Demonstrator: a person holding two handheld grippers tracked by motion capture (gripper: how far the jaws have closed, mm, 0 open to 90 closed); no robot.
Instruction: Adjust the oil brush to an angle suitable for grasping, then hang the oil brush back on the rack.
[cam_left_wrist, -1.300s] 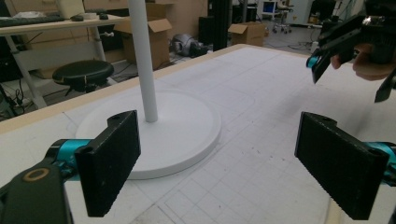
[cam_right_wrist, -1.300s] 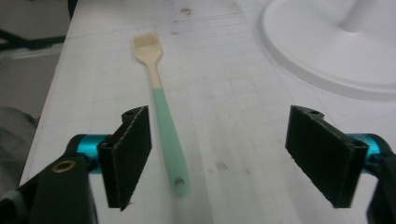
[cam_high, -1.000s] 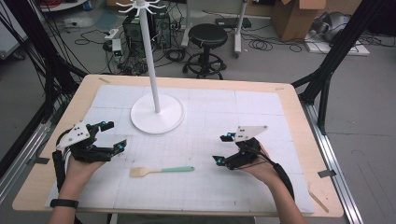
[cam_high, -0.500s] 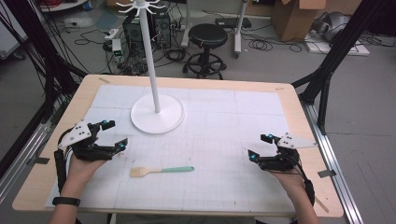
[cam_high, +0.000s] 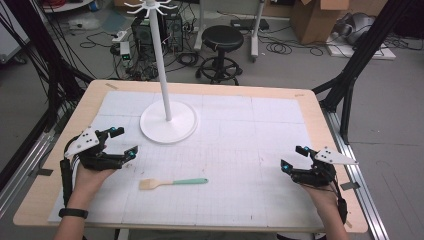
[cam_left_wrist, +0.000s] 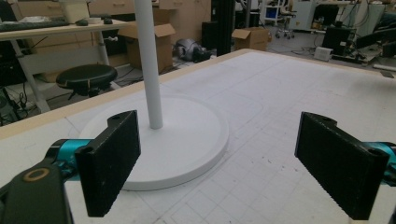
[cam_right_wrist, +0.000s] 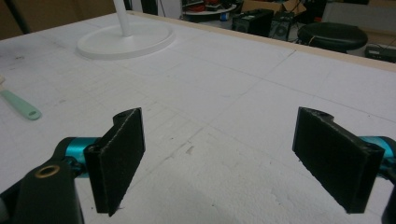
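Both grippers stood open and empty: the left gripper (cam_high: 120, 141) near the left edge, the right gripper (cam_high: 294, 159) far right. Between them, nearer the left, lay the spatula (cam_high: 172, 183) flat on the table (cam_high: 260, 125). It looked light and stiff; its mint handle seemed the best hold.

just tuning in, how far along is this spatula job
Nothing looks done: the spatula lies flat on the table mat, apart from the white hook stand. Nothing is in hand: the left tool and right tool are open and empty. Grasping the spatula remains.
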